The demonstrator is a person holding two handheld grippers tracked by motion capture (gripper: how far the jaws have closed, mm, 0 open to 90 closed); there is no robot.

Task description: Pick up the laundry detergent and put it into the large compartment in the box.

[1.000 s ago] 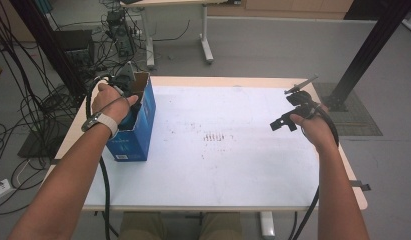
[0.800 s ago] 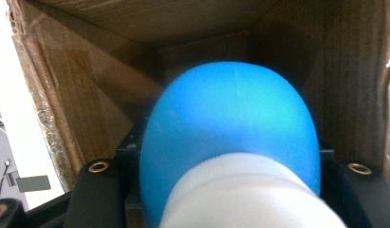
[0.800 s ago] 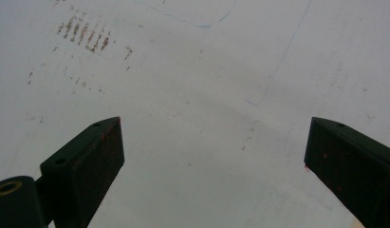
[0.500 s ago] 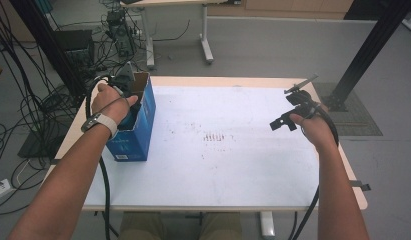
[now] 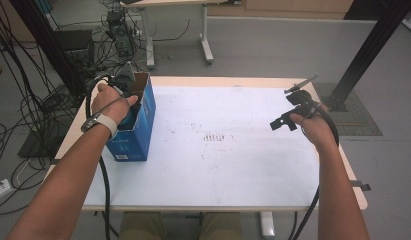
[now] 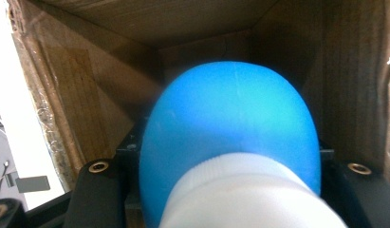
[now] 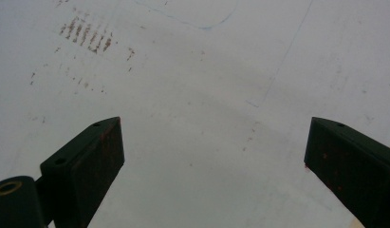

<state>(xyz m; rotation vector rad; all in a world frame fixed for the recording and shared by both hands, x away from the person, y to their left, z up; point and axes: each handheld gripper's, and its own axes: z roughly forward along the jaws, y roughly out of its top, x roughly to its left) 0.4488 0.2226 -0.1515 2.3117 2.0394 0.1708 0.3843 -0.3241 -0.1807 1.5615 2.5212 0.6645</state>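
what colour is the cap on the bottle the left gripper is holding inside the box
White. The cap tops a blue bottle; the left gripper view shows it best.

The blue bottle (image 6: 230, 137), blurred close up, hides the left gripper's fingers.

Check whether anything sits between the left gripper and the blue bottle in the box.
Nothing visible does. The left gripper is already shut on the blue bottle inside the cardboard box, whose brown walls surround it without coming between the two.
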